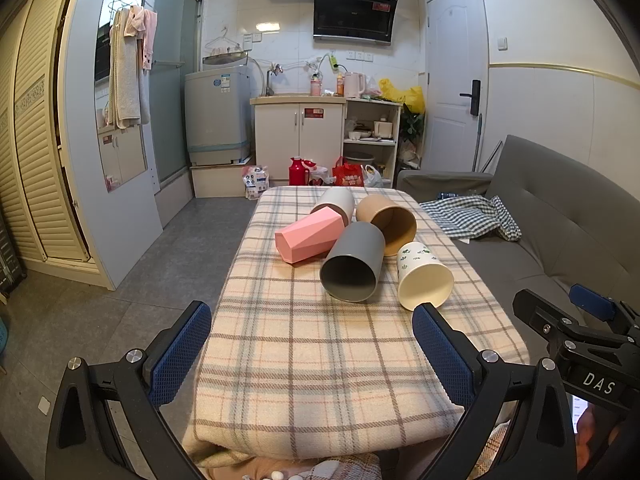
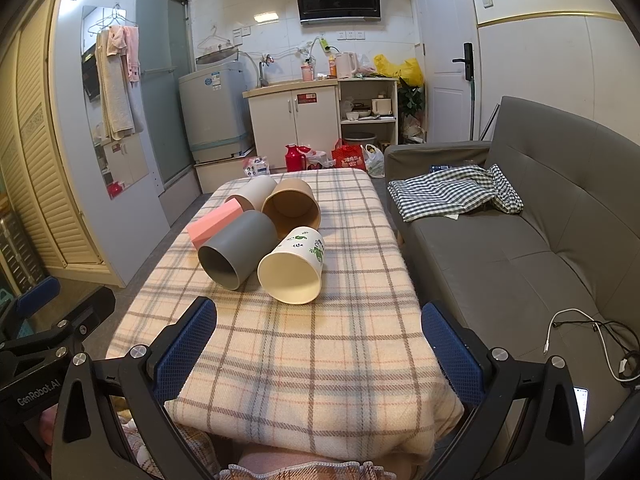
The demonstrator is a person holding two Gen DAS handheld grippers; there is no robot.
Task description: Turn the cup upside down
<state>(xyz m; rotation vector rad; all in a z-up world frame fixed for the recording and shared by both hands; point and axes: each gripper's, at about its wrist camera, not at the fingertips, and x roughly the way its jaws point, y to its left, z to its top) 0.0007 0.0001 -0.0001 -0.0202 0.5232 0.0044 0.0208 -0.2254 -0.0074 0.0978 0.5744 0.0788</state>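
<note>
- We see a small kitchen-living room: a grey sofa point(image 2: 520, 248) runs along the right of the table, with a checked cloth point(image 2: 452, 194) crumpled on its far seat and a white cable point(image 2: 576, 332) on its near seat.
- The table point(image 1: 320, 360) wears a plaid blanket that hangs over every edge, so the tabletop and legs are hidden; its near half is bare.
- Grey floor point(image 1: 120, 300) lies open to the left of the table; a narrow gap parts table and sofa.
- Five cups lie on their sides in a cluster on the far half, touching or overlapping one another.
- The grey cup point(image 1: 352, 266) lies in the middle, mouth toward us.
- The brown cup point(image 1: 388, 218) sits behind it, partly hidden.
- The pink cup point(image 1: 306, 240), faceted, lies to the left; in the right wrist view most of it is hidden by the grey cup.
- The pale cup point(image 1: 338, 200) is farthest back, mostly hidden.
- The white cup point(image 2: 294, 266), with green leaf prints, lies nearest on the right, mouth toward us.
- Our left gripper point(image 1: 312, 354) hovers over the near end, jaws spread wide, holding nothing.
- Our right gripper point(image 2: 318, 350) does likewise beside it, jaws spread wide; one blue pad tip hides part of the white cup's rim in the left view.
</note>
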